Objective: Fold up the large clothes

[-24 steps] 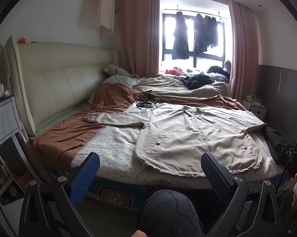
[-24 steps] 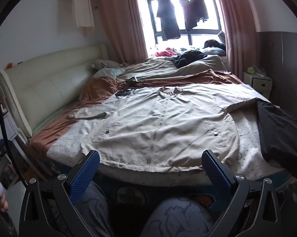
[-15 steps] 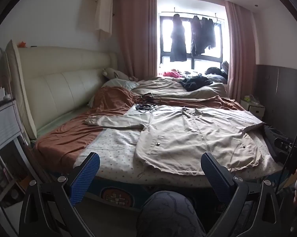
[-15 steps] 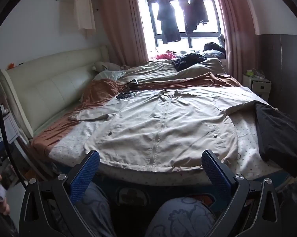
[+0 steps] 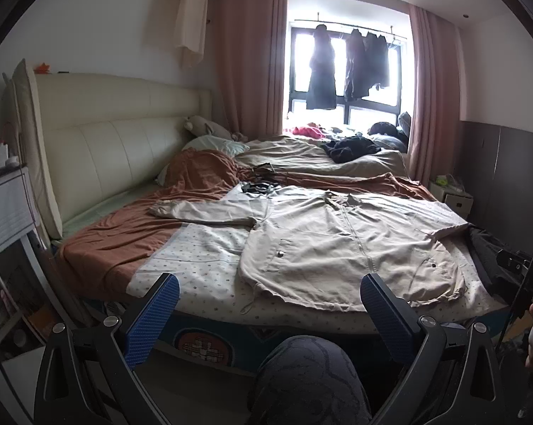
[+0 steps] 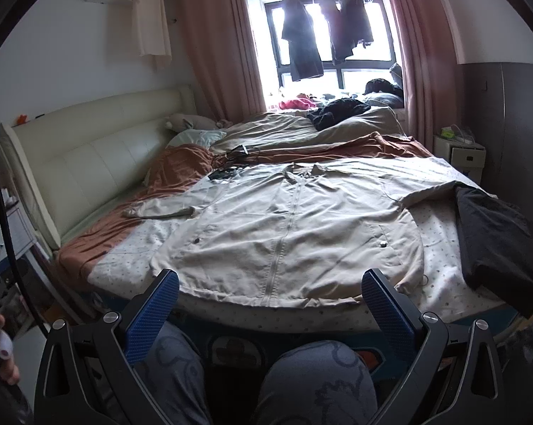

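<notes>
A large beige zip-front jacket (image 5: 344, 244) lies spread flat, front up, on the bed (image 5: 202, 265), sleeves out to both sides. It also shows in the right wrist view (image 6: 287, 226). My left gripper (image 5: 270, 297) is open and empty, held back from the bed's near edge, left of the jacket's hem. My right gripper (image 6: 270, 294) is open and empty, short of the hem's middle. A dark garment (image 6: 493, 233) lies over the jacket's right sleeve end.
A cream padded headboard (image 5: 100, 148) runs along the left. A rust-brown blanket (image 5: 124, 237) covers the bed's left part. A white drawer unit (image 5: 4, 205) stands at the left, a small nightstand (image 6: 468, 152) at the right. My knees (image 6: 316, 379) are below the grippers.
Both grippers have tilted up slightly and drawn back a little, so the bed sits lower and smaller in view. The jacket has not moved. Both stay open.
</notes>
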